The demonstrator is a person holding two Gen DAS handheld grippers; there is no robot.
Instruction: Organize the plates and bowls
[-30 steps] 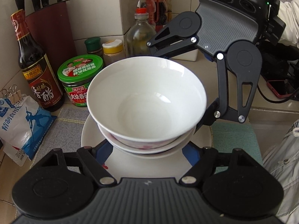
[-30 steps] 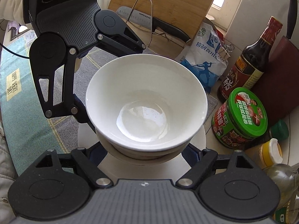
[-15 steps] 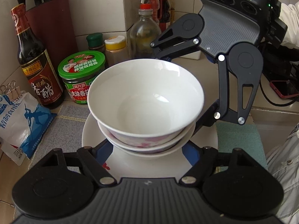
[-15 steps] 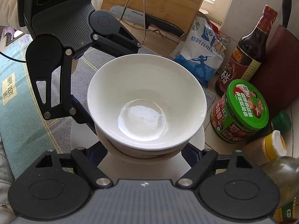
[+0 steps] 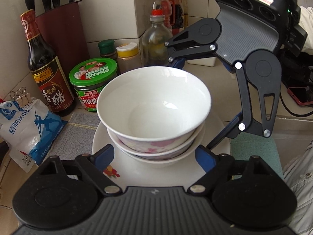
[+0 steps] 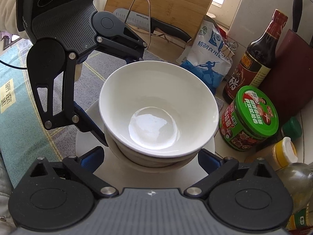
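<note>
Bowls (image 5: 154, 109) nested on plate (image 5: 137, 172) between both claws. Left claw (image 5: 154, 156) & right claw (image 6: 150, 156) opening, pads clear, holding nothing. Stacking looks done; only pulling claws back left.

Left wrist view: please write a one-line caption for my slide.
Stacked bowls sit on a plate between the opening left gripper and right gripper.

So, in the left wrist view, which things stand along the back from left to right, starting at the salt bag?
Salt bag → vinegar bottle → green-lidded jar → yellow-capped shaker → clear bottle with red cap.
</note>
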